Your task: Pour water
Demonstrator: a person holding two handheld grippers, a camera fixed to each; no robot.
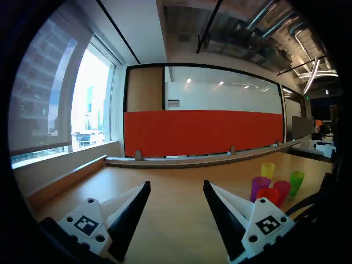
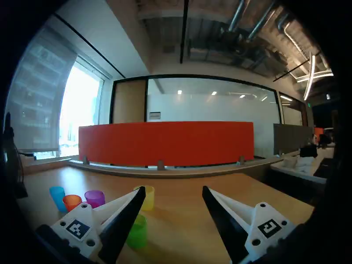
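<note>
Several coloured plastic cups stand on a wooden table (image 1: pixel 176 220). In the left gripper view they cluster at the right: yellow (image 1: pixel 268 169), purple (image 1: pixel 258 185), red (image 1: pixel 267 196), pink (image 1: pixel 283 189) and green (image 1: pixel 297 180). My left gripper (image 1: pixel 176 185) is open and empty, to the left of them. In the right gripper view a blue cup (image 2: pixel 57 197), an orange cup (image 2: pixel 71 202) and a purple cup (image 2: pixel 94 198) stand at the left. A yellow cup (image 2: pixel 149 196) and a green cup (image 2: pixel 138 231) sit by the left finger. My right gripper (image 2: pixel 173 190) is open and empty.
An orange partition (image 1: pixel 202 132) runs along the table's far edge, with a glass wall behind it. Large windows (image 1: pixel 90 110) line the left side above a low ledge. Other desks (image 2: pixel 299 165) stand at the far right. A dark object (image 2: pixel 11 163) rises at the left edge.
</note>
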